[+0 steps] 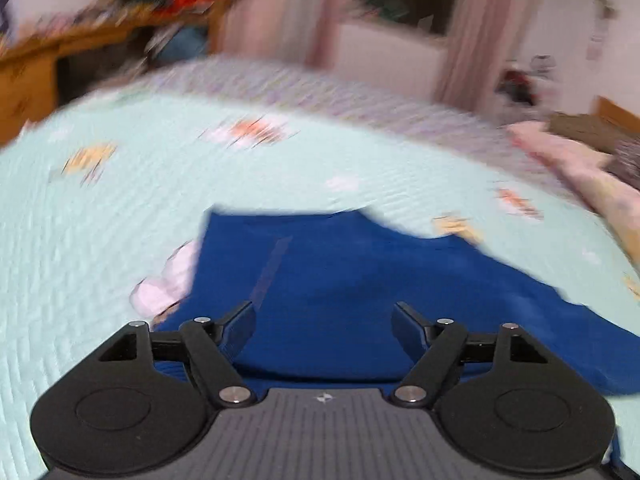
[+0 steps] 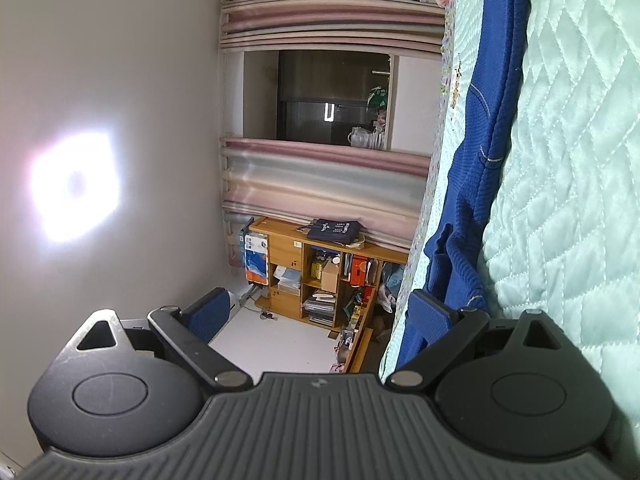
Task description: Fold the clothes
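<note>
The blue knitted sweater lies on the pale green quilted bedspread, its rib knit showing, folded over at one end, with a thin light line across the fabric. In my left view its long axis runs from near left to far right; that picture is blurred. My left gripper hangs over it, jaws wide apart, nothing between them. My right gripper is tipped on its side beside the sweater's edge, jaws apart and empty, facing the wooden shelf.
</note>
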Motion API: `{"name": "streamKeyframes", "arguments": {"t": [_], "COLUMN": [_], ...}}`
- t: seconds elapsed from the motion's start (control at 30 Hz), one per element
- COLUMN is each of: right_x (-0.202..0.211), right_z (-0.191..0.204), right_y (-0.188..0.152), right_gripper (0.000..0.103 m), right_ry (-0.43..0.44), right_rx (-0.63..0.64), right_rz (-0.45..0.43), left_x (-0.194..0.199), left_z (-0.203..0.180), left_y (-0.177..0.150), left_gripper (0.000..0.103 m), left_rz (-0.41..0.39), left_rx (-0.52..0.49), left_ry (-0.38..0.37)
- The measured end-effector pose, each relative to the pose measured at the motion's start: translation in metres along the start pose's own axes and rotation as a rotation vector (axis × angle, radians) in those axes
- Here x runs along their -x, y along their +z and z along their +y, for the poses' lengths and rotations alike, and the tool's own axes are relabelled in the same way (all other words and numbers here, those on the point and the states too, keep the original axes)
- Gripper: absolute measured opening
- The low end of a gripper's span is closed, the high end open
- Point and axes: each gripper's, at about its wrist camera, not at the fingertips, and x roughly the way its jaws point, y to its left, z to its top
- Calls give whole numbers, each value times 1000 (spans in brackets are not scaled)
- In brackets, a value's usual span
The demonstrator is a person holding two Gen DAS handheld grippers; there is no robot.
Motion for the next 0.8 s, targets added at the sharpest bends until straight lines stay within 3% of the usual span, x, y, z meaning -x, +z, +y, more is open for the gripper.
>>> {"name": "streamKeyframes", "arguments": {"t": [0.03, 0.07, 0.1, 0.13, 0.2, 0.23, 0.27, 0.33, 0.5, 0.57, 0.8], "right_x": [0, 0, -1, -1, 0, 0, 1, 2, 2, 2, 2], "right_z": [0, 1, 1, 1, 0, 0, 1, 7, 4, 3, 4], "right_y": [0, 0, 0, 1, -1, -1, -1, -2, -2, -2, -2], "right_gripper": [96, 96, 96, 96, 96, 96, 96, 96, 96, 96, 96], "right_ry": [-2, -3, -5, -6, -7, -9, -9, -10, -9, -10, -13], "right_rx": [2, 3, 5, 6, 9, 10, 10, 10, 9, 11, 15], "right_rz": [1, 2, 2, 3, 4, 4, 4, 3, 2, 2, 2], "left_x": [-15, -31, -45, -37, -16, -1, 9, 28, 0, -12, -28], "left_z": [12, 24, 36, 42, 53, 59, 63, 71, 67, 73, 65], "left_y": [-2, -3, -5, -2, 7, 10, 11, 13, -6, -14, -11], "left_gripper": [75, 57, 54, 54, 58, 67, 77, 82, 70, 60, 59], "left_rz": [50, 100, 148, 129, 95, 40, 4, -67, 38, 86, 84], "left_rx": [4, 7, 11, 23, 93, 119, 125, 133, -182, -200, -237], "left_ry": [20, 39, 57, 32, -8, -39, -28, -5, 277, 272, 258]}}
